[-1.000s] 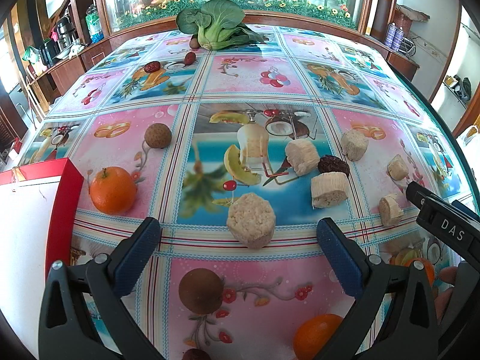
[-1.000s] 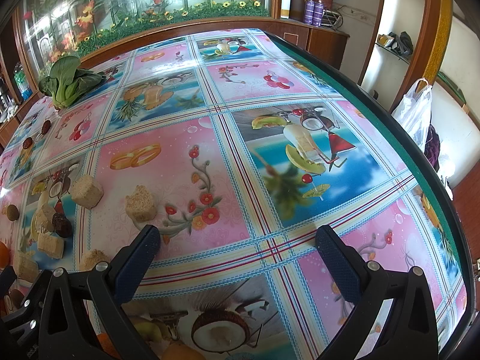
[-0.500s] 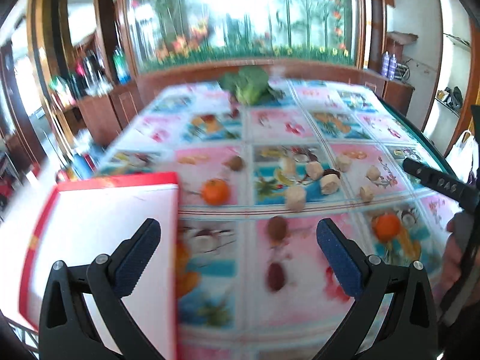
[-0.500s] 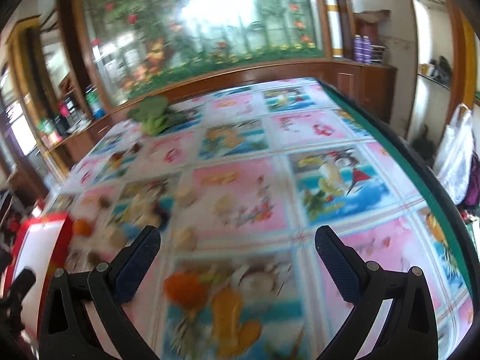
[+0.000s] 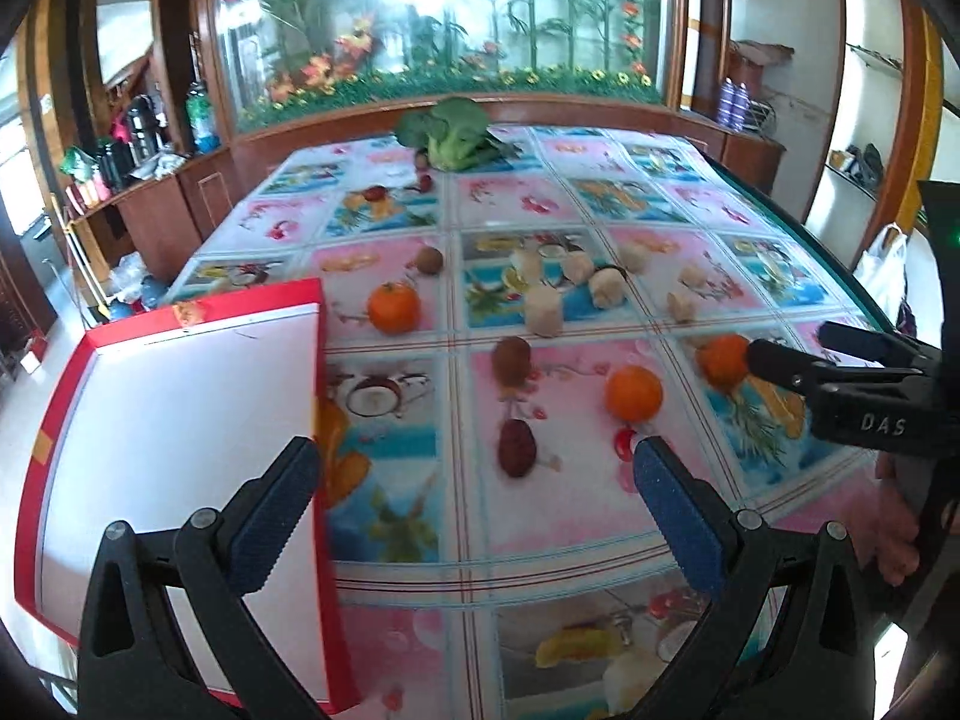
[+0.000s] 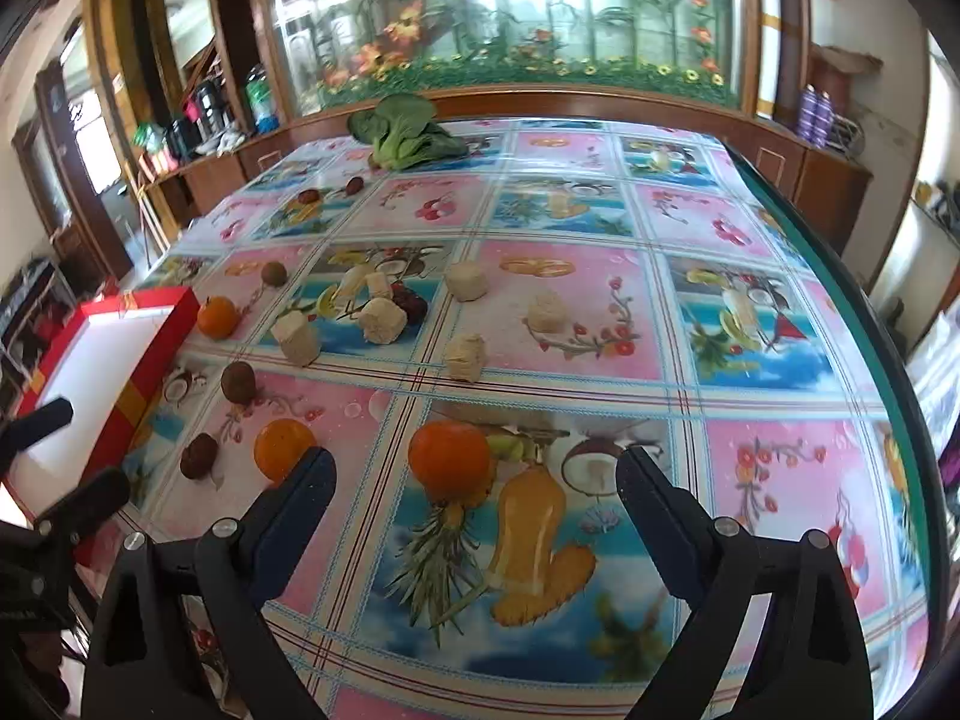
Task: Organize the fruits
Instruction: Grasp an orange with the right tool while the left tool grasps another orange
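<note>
Right hand-held gripper (image 6: pixel 474 483) | jaws wide (closing) | holding nothing | above orange (image 6: pixel 450 461)

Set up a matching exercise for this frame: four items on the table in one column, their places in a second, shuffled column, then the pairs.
1. red-rimmed white box
2. green leafy vegetable
3. dark red oval date
4. round orange fruit

A. ahead of the right gripper, nearest it
B. table's far edge
C. between the left gripper's fingers, untouched
D. table's left edge

1-D, 2-B, 3-C, 4-A
</note>
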Tool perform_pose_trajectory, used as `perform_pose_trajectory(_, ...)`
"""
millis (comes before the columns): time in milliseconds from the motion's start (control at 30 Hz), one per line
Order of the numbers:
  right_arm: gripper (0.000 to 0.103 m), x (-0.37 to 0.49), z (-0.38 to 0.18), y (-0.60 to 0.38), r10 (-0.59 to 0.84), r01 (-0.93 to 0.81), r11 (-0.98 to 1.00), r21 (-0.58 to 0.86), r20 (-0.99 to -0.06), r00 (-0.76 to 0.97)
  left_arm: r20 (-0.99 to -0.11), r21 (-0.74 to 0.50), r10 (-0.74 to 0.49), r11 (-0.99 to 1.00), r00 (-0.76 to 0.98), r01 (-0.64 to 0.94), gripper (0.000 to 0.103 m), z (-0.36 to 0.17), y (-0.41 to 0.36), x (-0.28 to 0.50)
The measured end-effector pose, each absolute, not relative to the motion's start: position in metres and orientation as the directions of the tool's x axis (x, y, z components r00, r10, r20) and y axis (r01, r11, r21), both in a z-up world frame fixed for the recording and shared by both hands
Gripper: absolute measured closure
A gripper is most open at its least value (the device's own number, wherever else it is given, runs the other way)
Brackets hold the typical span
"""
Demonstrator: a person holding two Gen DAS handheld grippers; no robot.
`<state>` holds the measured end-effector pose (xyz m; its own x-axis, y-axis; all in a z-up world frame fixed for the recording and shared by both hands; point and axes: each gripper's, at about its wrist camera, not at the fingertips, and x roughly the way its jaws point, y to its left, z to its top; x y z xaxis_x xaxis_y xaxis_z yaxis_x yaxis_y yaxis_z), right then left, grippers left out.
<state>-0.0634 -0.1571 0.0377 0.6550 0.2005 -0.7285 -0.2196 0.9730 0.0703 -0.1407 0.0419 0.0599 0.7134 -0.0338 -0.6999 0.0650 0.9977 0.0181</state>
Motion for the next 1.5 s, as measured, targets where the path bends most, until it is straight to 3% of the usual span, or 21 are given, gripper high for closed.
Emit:
perform_pose_trajectory(133, 0.024, -0.059, 0.032, -0.154, 0.209, -0.234, 0.969, 0.073, -0.746, 0.632, -0.704, 0.021, -0.03, 0.998, 0.71, 0.062, 0.0, 0.059, 0.041, -0.139)
perform_pose_trajectory(533, 0.025, -0.062, 0.029, -0.16, 0.216, -0.229, 0.97, 0.087, -0.746, 0.631, -0.713, 0.03, -0.084, 0.988, 0.696, 0.149, 0.0, 0.063, 0.018, -0.129)
perform_pose_trajectory(733, 0.037, -0.058, 0.027, -0.159, 0.224, -0.241, 0.967, 0.089, -0.752, 0.62, -0.734, 0.037, -0.118, 0.976, 0.669, 0.212, 0.0, 0.054, -0.001, -0.114)
perform_pose_trajectory(900, 0.047, -0.053, 0.02, -0.159, 0.247, -0.248, 0.962, 0.117, -0.762, 0.598, -0.769, 0.021, -0.138, 0.971, 0.624, 0.24, 0.015, 0.041, -0.009, -0.098)
perform_pose_trajectory(1067, 0.047, -0.051, 0.016, -0.158, 0.27, -0.262, 0.955, 0.137, -0.767, 0.582, -0.802, -0.007, -0.168, 0.962, 0.573, 0.273, 0.031, 0.029, -0.015, -0.088)
perform_pose_trajectory(1367, 0.047, -0.05, 0.014, -0.155, 0.282, -0.276, 0.951, 0.142, -0.768, 0.575, -0.817, -0.047, -0.208, 0.954, 0.538, 0.297, 0.039, 0.021, -0.019, -0.078)
perform_pose_trajectory(1433, 0.053, -0.049, 0.013, -0.154, 0.286, -0.28, 0.949, 0.145, -0.771, 0.569, -0.817, -0.048, -0.212, 0.952, 0.536, 0.304, 0.04, 0.019, -0.021, -0.077)
perform_pose_trajectory(1500, 0.054, -0.048, 0.012, -0.154, 0.286, -0.279, 0.949, 0.146, -0.774, 0.565, -0.818, -0.052, -0.217, 0.95, 0.532, 0.309, 0.051, 0.018, -0.021, -0.077)
